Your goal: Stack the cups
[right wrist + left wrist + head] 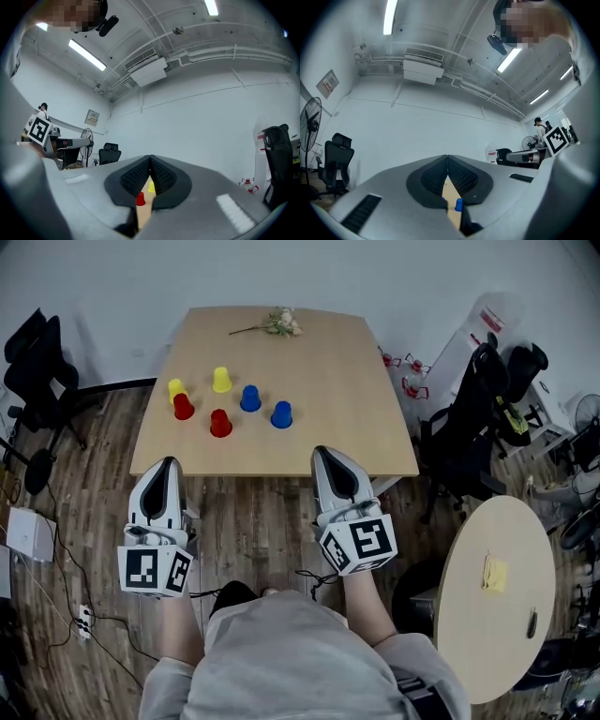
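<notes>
A: Cups, position?
B: Six on the wooden table (356,427), all on its left half, each standing alone. A yellow cup (175,387) sits furthest left, with a red cup (184,407) just beside it on the near side. The second yellow cup (221,380) is further back. The second red cup (220,424) is nearest the person. A blue cup (249,398) and a second blue cup (281,414) are on the right of the group.

A: Left tongs?
B: The left tongs (167,465) are closed, ribbed pads meeting at the tips, nothing between them. They are held at the near table edge, over the plank floor (253,531). Its own camera shows one blue cup through the slit below the pads.

A: Right tongs?
B: The right tongs (330,454) are closed too, pads together and empty. The tips reach the near edge of the table, well apart from the cups. Its camera shows a red cup and a yellow one low in the slit.

A: Else on the table?
B: A dried flower sprig (277,324) at the far edge. A round table (487,634) stands off to the right, with a yellow note (494,573) on it.
</notes>
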Demonstrator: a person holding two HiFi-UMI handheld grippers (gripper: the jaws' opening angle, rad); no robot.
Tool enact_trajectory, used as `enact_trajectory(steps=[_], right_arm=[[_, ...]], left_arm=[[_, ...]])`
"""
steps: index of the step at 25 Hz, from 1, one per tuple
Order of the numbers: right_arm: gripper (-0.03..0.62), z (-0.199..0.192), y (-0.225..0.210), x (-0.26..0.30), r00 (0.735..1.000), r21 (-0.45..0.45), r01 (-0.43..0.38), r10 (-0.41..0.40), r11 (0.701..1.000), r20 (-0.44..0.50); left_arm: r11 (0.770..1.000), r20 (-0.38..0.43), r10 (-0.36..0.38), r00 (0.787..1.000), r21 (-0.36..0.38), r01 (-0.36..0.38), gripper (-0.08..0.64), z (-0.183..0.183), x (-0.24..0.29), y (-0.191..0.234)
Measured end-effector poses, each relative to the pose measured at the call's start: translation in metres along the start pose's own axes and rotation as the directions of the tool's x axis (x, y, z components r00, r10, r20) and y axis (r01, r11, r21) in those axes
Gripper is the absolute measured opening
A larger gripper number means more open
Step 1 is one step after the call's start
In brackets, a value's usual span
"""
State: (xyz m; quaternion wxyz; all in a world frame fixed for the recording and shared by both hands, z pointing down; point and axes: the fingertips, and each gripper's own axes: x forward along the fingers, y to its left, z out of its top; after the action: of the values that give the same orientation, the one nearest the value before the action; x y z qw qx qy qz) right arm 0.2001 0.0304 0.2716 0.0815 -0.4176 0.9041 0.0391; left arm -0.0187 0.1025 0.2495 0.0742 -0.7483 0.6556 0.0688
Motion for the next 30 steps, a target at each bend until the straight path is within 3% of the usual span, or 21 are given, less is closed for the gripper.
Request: enact_trajectory(steps=[15,30], right_arm=[[0.012,-0.029,-0.038,0.092,0.998,0.014,0.065,-0.065,0.998,-0.024],[0.012,-0.063,-0.062,0.213,0.977,0.016,0.206,-0.204,0.979,-0.067]], left_arm=[[0.999,-0.006,-0.051,0.999,-0.018,0.051,0.008,-0.025,0.104,0.054],[0.983,-0.047,-0.184,0.982,-0.04,0.182,0.008,-0.059,0.223,0.14]])
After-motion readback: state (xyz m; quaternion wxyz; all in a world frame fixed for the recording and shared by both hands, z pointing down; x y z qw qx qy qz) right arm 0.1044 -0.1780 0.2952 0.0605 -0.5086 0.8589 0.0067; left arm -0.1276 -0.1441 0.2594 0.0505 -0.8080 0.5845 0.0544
